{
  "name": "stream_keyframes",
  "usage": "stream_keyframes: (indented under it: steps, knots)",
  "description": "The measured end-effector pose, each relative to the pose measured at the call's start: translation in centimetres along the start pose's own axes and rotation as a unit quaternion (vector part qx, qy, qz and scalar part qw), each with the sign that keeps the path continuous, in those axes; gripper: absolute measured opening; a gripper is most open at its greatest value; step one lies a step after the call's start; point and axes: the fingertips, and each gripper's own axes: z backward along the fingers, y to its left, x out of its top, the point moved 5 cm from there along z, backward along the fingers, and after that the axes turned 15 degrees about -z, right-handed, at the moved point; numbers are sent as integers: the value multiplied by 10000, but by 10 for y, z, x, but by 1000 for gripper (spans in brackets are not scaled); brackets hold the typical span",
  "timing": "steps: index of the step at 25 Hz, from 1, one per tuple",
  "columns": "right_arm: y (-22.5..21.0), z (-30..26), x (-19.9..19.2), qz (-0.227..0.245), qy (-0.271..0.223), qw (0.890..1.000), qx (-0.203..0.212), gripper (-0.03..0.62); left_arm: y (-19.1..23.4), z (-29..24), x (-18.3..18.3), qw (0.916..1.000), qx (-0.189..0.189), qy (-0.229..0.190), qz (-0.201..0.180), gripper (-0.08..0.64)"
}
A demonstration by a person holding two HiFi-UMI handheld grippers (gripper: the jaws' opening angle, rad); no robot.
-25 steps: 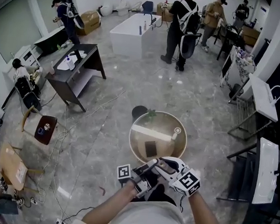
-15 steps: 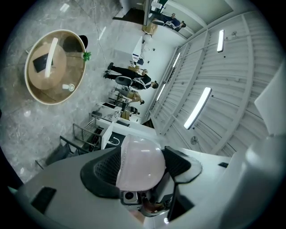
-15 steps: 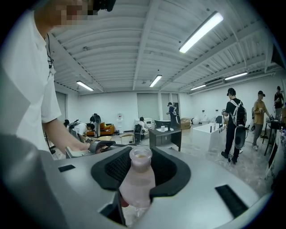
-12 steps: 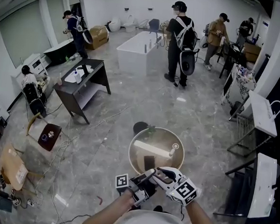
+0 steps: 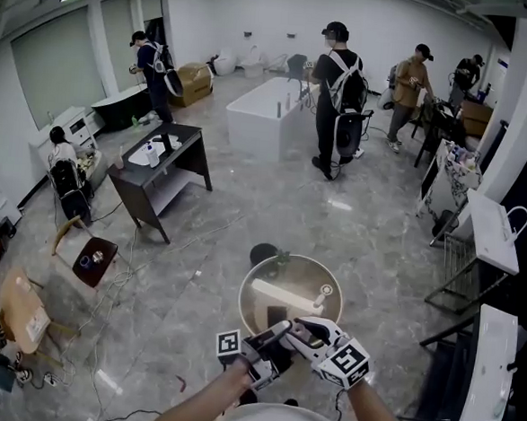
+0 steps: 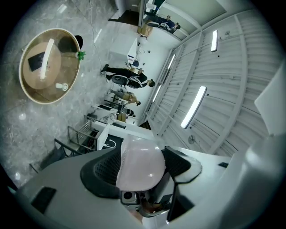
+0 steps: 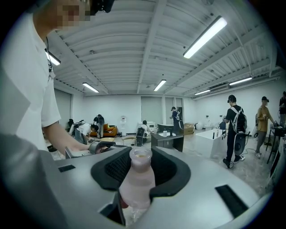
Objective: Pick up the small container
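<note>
The small container is a pale pink frosted bottle. In the left gripper view its rounded base (image 6: 140, 167) fills the gap between the dark pads. The right gripper view shows the bottle (image 7: 137, 181) upright, its open neck on top, between dark pads. Both pairs of jaws look closed on it from opposite sides. In the head view my left gripper (image 5: 267, 348) and right gripper (image 5: 302, 332) meet low in the centre, held above the floor near the round table (image 5: 256, 314). The bottle itself is hidden there behind the fingers.
On the round table lie a white strip (image 5: 285, 295), a dark rectangle (image 5: 277, 317) and a small white ring (image 5: 326, 290). A dark desk (image 5: 163, 167) stands at the left, white shelving (image 5: 487, 356) at the right. Several people (image 5: 340, 84) stand further back.
Both grippers have risen together, still joined around the bottle. The table under them looks smaller and more of the room shows in the head view.
</note>
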Motion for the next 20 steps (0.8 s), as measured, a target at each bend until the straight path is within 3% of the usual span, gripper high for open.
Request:
stream_keyframes:
  steps: [20]
  knots:
    - [11,11,7,80,-27,9999,69,150,-14,0,-11,10000,-57,12,-36,310]
